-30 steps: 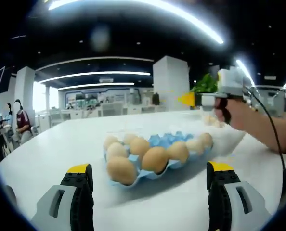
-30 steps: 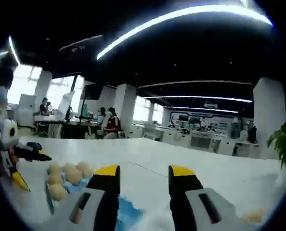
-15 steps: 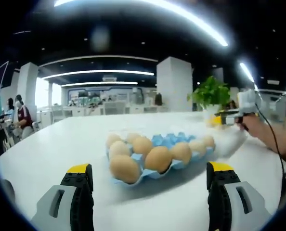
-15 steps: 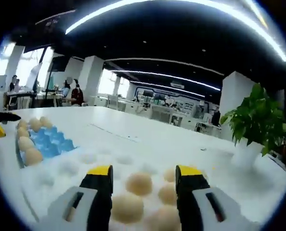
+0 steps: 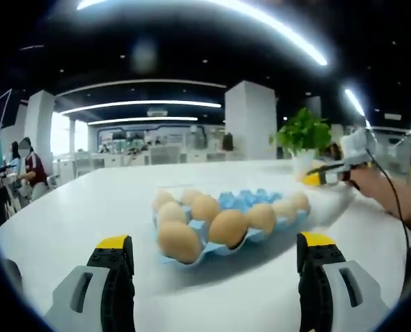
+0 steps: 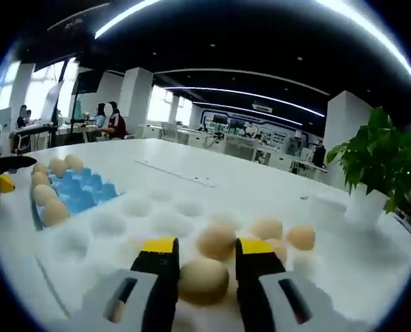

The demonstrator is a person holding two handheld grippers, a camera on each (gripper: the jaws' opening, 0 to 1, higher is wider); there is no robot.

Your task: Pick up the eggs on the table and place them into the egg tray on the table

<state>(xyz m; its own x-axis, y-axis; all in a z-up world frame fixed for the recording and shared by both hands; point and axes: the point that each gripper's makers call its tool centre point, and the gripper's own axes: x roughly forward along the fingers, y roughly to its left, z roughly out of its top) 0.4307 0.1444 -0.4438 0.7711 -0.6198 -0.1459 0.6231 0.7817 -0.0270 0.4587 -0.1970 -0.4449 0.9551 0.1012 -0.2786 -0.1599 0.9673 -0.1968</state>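
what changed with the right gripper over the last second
The right gripper swung away from the blue egg tray to the loose eggs on the white tray, and its jaws have narrowed around one egg; whether they grip it yet is unclear. The left gripper stayed open, facing the blue tray.

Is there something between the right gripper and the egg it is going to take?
No. The egg sits directly between the right gripper's jaws, with nothing between them. Other eggs lie close behind it on the white tray and could be bumped.
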